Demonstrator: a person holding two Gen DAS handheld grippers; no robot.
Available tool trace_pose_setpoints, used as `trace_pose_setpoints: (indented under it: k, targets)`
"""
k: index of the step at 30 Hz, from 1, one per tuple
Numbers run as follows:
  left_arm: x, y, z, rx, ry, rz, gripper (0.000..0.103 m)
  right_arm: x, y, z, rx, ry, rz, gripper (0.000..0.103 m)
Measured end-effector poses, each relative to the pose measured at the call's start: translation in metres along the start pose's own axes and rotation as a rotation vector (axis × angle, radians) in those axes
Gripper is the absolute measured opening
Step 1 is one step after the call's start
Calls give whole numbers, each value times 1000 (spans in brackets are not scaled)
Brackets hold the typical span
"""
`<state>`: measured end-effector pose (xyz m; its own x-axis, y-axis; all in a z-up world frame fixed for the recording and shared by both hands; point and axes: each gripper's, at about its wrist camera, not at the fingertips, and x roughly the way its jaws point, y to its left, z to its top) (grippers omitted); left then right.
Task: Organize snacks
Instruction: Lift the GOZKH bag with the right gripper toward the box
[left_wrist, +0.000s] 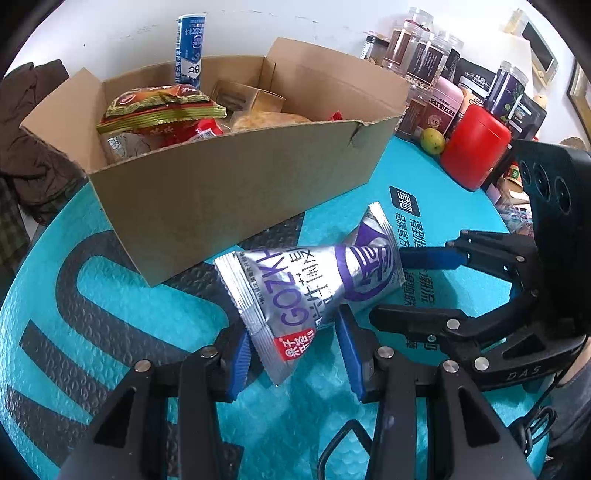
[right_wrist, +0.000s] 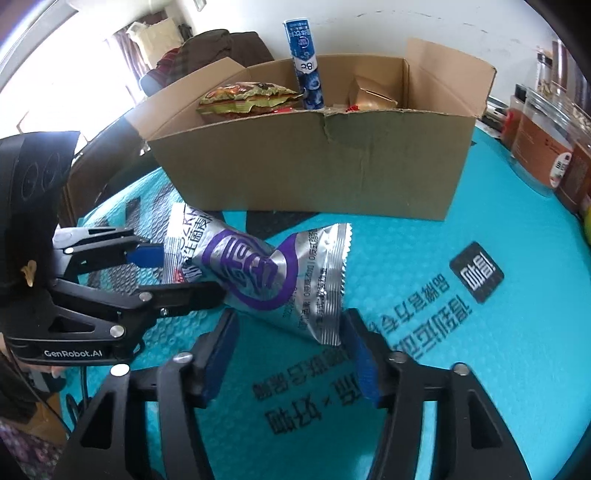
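Left gripper (left_wrist: 295, 350): clamped on the near corner of the silver snack packet (left_wrist: 310, 291), blue pads pinching the crimped end between them.
Right gripper (right_wrist: 291, 354): jaws apart, blue pads standing off on either side of the packet's other end with a gap showing at each pad; nothing gripped.
Silver snack packet: silver foil with purple lettering, stretched between the two grippers, just ahead of both sets of fingers, its body slanting over the teal surface (left_wrist: 436, 173); whether its middle touches the mat, cannot tell.
Cardboard box (left_wrist: 236, 184): straight beyond the left gripper, just behind the packet; open top, flaps up.
Inside the box: a red and gold snack bag (left_wrist: 159, 107) on the far left from the left gripper, a blue tube (left_wrist: 189, 48) standing upright behind it, a small tan carton (left_wrist: 247, 98) toward the middle.
Off to the right of the left gripper: a red canister (left_wrist: 476, 147), a green fruit (left_wrist: 432, 141) beside it, and a row of clear jars (left_wrist: 428, 59) against the wall.
Far left, past the box: brown clothing (left_wrist: 29, 129) heaped up.
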<state>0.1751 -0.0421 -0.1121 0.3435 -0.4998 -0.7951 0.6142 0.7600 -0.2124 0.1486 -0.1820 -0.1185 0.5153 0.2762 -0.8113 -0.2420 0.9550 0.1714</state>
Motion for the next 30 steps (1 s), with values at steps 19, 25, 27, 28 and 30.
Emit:
trace_pose_setpoints:
  k: [19, 25, 27, 28, 30]
  targets:
    - [-13, -6, 13, 28, -77, 43, 38, -9, -2, 12, -6, -71, 58, 23]
    - [-42, -14, 17, 35, -133, 57, 38, -34, 9, 15, -36, -120, 51, 23]
    - [-53, -18, 19, 43, -153, 65, 38, -44, 12, 17, -45, -141, 50, 23]
    - [-57, -20, 19, 45, -162, 69, 38, -48, 14, 17, -50, -150, 48, 23]
    - [-68, -24, 21, 50, -182, 76, 38, -58, 18, 19, -61, -170, 43, 23]
